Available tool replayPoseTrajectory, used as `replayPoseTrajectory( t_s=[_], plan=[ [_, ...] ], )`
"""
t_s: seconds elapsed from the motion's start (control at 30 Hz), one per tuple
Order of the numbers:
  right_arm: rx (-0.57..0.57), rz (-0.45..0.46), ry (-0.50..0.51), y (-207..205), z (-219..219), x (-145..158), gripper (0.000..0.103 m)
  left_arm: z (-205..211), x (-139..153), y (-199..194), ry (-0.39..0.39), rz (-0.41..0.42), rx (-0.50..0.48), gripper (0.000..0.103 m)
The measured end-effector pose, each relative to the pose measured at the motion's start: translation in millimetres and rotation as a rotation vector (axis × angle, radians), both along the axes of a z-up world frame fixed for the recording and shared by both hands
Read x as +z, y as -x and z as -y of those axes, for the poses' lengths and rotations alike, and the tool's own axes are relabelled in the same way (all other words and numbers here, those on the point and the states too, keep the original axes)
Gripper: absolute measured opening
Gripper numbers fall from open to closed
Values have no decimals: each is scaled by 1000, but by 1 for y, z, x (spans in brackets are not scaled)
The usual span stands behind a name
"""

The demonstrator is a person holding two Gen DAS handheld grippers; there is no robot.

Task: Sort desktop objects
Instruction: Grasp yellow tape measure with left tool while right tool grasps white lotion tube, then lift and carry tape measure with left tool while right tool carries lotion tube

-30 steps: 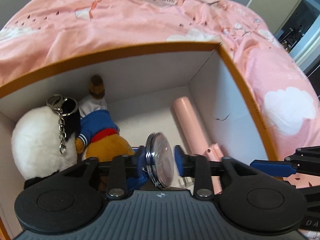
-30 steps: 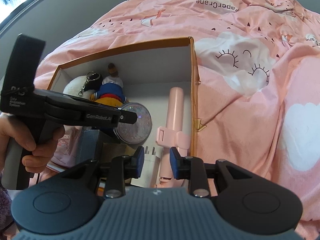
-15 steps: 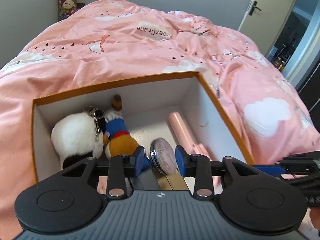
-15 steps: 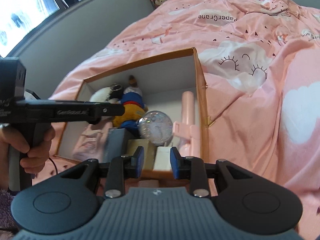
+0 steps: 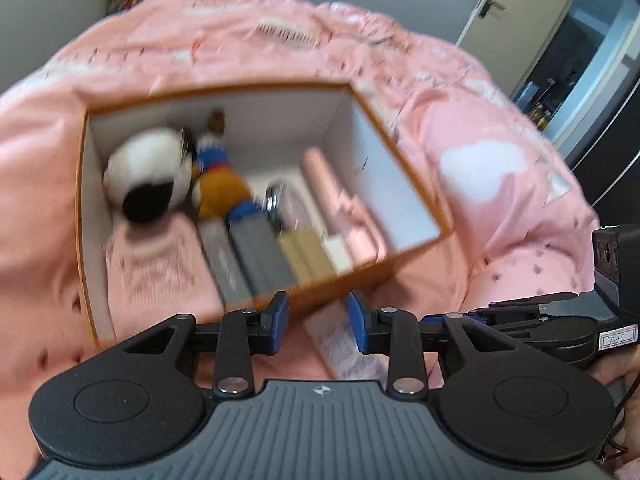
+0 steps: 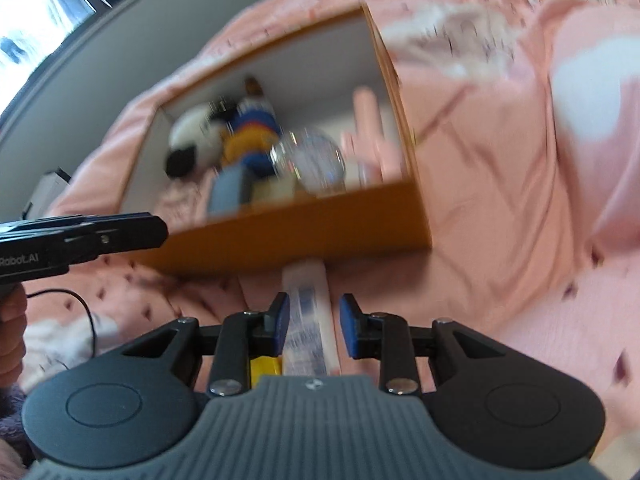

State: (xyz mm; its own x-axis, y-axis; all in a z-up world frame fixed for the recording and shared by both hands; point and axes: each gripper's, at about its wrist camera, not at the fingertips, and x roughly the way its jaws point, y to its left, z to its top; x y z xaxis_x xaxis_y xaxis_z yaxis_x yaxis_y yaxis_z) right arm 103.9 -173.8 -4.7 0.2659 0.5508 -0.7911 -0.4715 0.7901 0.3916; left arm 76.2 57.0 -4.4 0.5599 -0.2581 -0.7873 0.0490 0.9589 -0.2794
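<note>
An orange-sided cardboard box (image 5: 416, 246) sits open on a pink quilt (image 5: 500, 184), packed with sorted things: a white-and-black plush ball (image 5: 148, 172) in its far left corner, a plush figure in a blue top (image 5: 218, 178) beside it, a round mirror-like disc (image 6: 310, 160) standing on edge near the middle, a pink tube-shaped gadget (image 5: 332, 188) along the right wall; grey and beige flat boxes (image 5: 264, 256) stand in a row against the near wall, with a pink cloth (image 5: 160, 272) at their left; motion blurs both views. My left gripper (image 5: 318, 322) hangs over the box's near rim, jaws apart with nothing between them. My right gripper (image 6: 311, 326) points at the quilt just outside the box, its blue pads (image 6: 280, 322) standing either side of a pale tube with blue print (image 6: 308, 312) that lies there, one end against the box's outer wall; I cannot tell whether the pads touch the tube; a yellow object (image 6: 264, 368) shows just under the left finger. A hand (image 6: 12, 332) grips the left tool's handle at the edge of the right view.
</note>
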Motion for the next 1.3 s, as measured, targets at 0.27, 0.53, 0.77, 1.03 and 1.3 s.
replayPoseTrajectory(
  t_s=[0.27, 0.53, 0.77, 1.03, 1.3],
  plan=[
    [-34, -139, 12, 7, 7, -40, 34, 3, -49, 9, 34, -176, 40, 54],
    [-21, -192, 17, 9, 5, -58, 39, 1, -87, 13, 69, -338, 89, 57],
    [2, -216, 26, 7, 0, -67, 40, 1, -107, 14, 58, -403, 89, 66],
    [51, -234, 56, 2, -14, -76, 40, 5, -119, 9, 76, -401, 49, 75],
    [27, -237, 12, 4, -11, -70, 19, 8, -110, 18, 60, -349, 15, 61]
  ],
)
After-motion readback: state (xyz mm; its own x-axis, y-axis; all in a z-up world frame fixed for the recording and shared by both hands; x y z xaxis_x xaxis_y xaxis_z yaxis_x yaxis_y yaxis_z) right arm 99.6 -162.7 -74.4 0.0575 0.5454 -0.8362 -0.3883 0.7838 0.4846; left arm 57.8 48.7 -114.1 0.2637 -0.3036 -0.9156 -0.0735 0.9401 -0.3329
